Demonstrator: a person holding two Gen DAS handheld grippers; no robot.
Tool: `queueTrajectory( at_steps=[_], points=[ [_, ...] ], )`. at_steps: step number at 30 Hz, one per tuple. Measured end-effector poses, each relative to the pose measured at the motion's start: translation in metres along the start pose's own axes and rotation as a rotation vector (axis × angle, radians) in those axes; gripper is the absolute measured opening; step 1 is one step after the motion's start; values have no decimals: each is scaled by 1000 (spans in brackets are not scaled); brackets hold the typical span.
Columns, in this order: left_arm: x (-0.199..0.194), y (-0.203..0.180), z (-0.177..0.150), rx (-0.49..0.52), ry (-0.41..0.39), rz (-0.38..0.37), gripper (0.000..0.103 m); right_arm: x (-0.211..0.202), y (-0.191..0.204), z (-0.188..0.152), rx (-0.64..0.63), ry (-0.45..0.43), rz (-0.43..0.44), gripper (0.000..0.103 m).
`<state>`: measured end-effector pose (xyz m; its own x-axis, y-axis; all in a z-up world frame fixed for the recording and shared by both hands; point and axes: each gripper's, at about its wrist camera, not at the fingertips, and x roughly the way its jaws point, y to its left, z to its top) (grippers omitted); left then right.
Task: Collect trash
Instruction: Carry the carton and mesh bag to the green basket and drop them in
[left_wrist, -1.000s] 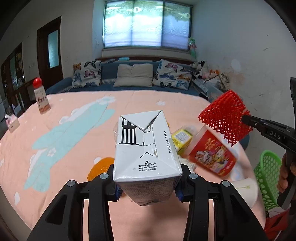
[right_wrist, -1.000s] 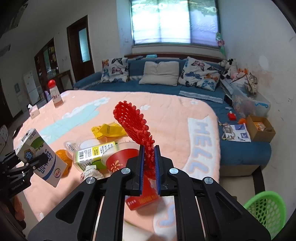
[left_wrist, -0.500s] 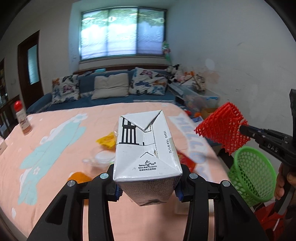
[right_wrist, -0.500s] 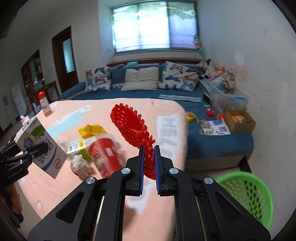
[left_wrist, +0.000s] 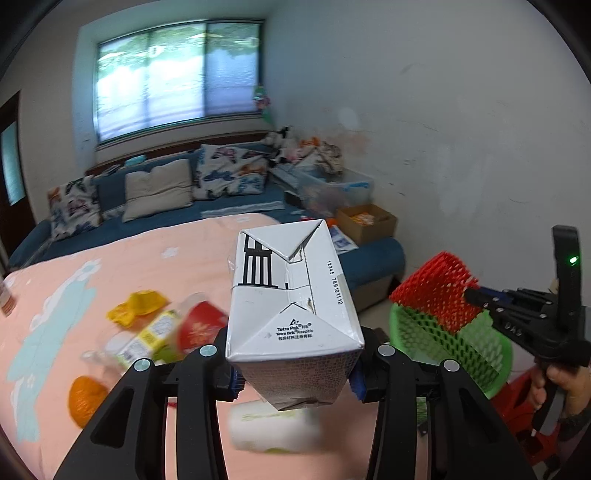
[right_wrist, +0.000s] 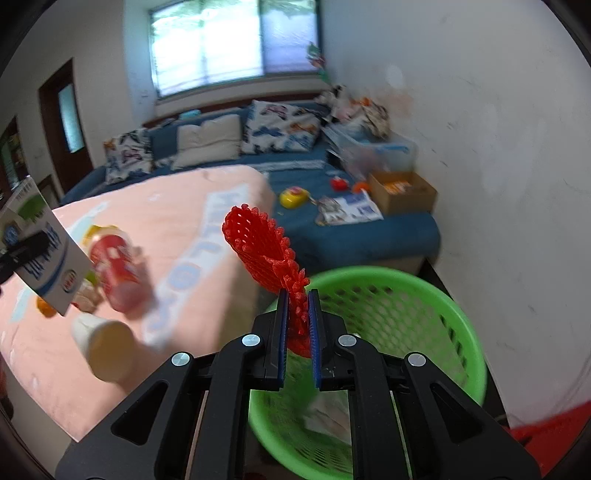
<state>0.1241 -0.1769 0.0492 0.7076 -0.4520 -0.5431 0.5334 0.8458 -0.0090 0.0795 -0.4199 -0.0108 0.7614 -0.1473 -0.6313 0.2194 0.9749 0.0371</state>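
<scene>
My left gripper (left_wrist: 295, 373) is shut on a white milk carton (left_wrist: 293, 314), held above the pink bedspread (left_wrist: 155, 258); the same carton (right_wrist: 40, 254) shows at the left edge of the right wrist view. My right gripper (right_wrist: 297, 325) is shut on a red foam fruit net (right_wrist: 264, 251), which hangs over the rim of the green mesh basket (right_wrist: 436, 314). From the left wrist the red net (left_wrist: 439, 291) sits in front of the basket (left_wrist: 480, 354). A red cup (left_wrist: 197, 328), a yellow-green box (left_wrist: 151, 334), a yellow wrapper (left_wrist: 136, 306) and an orange net (left_wrist: 85, 398) lie on the bed.
A white paper cup (right_wrist: 103, 343) lies near the bed's front edge. A blue sofa (right_wrist: 354, 229) with cushions, toys, papers and a cardboard box (right_wrist: 402, 192) runs behind the bed. A white wall (right_wrist: 498, 147) stands right of the basket. Something red (right_wrist: 554, 432) sits by it.
Both grippers swung right with their loads. The green basket came from the far right edge to lie under the red net. The bed's trash slid left in both views.
</scene>
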Motion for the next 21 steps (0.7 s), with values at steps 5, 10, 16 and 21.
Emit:
queueTrajectory(
  at_steps=[5, 10, 16, 21],
  points=[
    [13, -32, 10, 55, 3, -44, 41, 7, -29, -17, 45, 43, -37, 12],
    [28, -63, 16, 102, 14, -90, 41, 13, -47, -34, 80, 75, -39, 14],
    [47, -94, 22, 133, 39, -150, 41, 12, -61, -44, 108, 85, -37, 43],
    [63, -116, 23, 153, 65, -193, 41, 5, -75, -51, 126, 79, -55, 51]
  ],
)
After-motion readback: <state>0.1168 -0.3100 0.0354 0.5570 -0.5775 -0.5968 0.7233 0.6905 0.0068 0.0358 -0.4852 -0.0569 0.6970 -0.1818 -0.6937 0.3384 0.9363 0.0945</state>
